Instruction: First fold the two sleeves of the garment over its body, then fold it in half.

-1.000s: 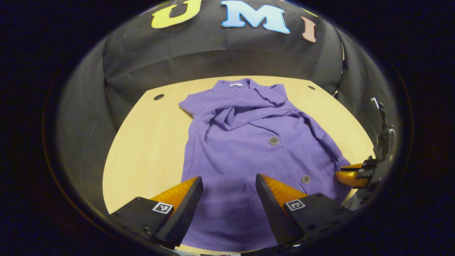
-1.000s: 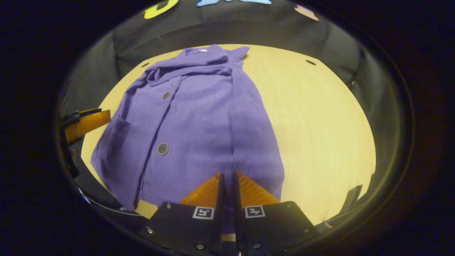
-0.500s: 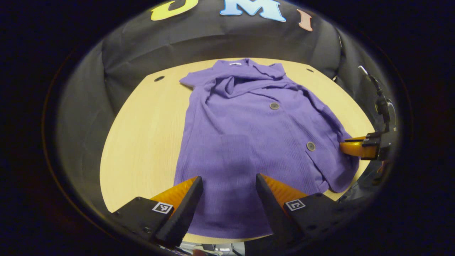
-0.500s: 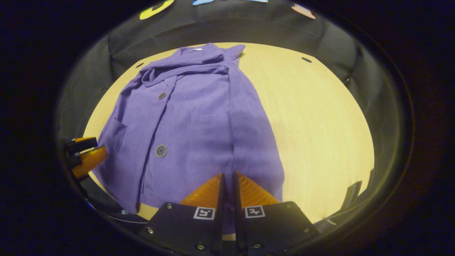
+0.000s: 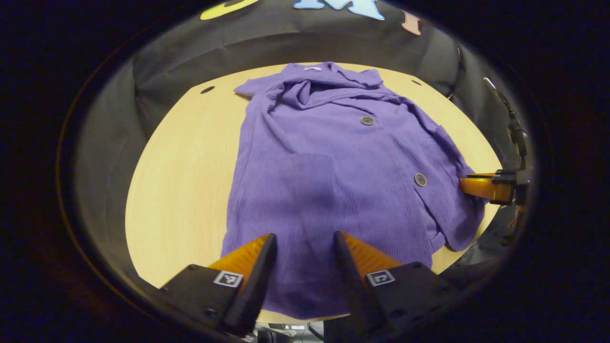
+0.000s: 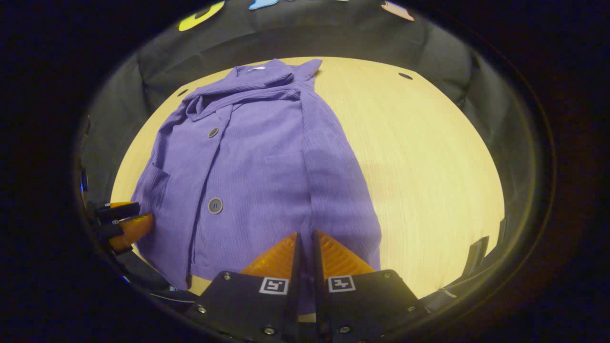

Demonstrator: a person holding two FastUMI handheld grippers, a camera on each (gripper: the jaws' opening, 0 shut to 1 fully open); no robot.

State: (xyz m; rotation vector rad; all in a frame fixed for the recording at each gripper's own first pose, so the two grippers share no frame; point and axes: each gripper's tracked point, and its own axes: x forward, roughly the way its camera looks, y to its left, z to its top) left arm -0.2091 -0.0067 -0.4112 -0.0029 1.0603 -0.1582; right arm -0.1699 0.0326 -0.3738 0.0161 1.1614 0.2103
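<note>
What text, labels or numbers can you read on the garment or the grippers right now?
Nothing here can be read as text.
The white neck tag on the garment: too small to read.
The square black-and-white markers on the left gripper and the right gripper: coded patterns, no letters or numbers.

Bare table (image 6: 429, 157) right of the garment (image 6: 267, 157), unobstructed.

Ribbed matt purple cloth garment (image 5: 329, 171), smooth pale wood-grain table (image 5: 190, 157), ridged orange fingers (image 6: 329, 257)
</note>
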